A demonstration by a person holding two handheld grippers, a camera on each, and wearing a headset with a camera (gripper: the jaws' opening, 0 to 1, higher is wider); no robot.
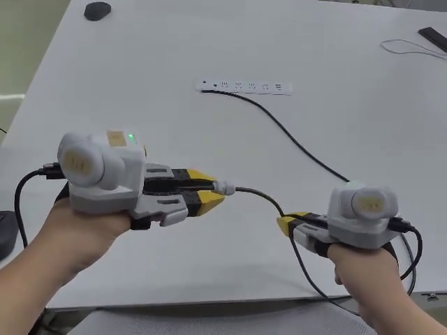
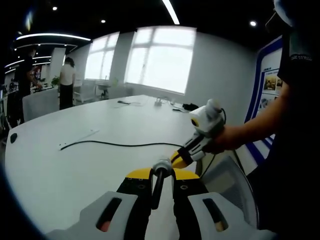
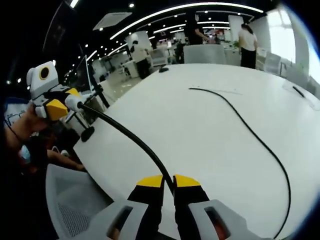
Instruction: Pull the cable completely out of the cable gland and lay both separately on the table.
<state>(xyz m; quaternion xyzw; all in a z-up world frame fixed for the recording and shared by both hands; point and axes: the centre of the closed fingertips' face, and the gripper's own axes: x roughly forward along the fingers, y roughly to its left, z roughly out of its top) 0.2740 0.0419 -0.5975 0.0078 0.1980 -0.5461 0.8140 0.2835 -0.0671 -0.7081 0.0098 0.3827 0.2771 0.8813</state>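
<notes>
A small white cable gland (image 1: 225, 187) sits at the tip of my left gripper (image 1: 216, 192), which is shut on it above the table's near edge. A black cable (image 1: 262, 195) leaves the gland and curves right to my right gripper (image 1: 285, 222), shut on the cable. In the left gripper view the gland (image 2: 161, 167) sticks out between the closed yellow-tipped jaws of the left gripper (image 2: 161, 176), with the right gripper (image 2: 179, 159) beyond. In the right gripper view the cable (image 3: 125, 135) rises from the right gripper (image 3: 168, 181) to the gland (image 3: 74, 102).
A white power strip (image 1: 244, 86) lies mid-table, its black cord (image 1: 300, 143) trailing to the right edge. A dark mouse (image 1: 97, 10) sits far left. A black device (image 1: 433, 35) and a thin white wire (image 1: 412, 47) lie far right. People stand in the background.
</notes>
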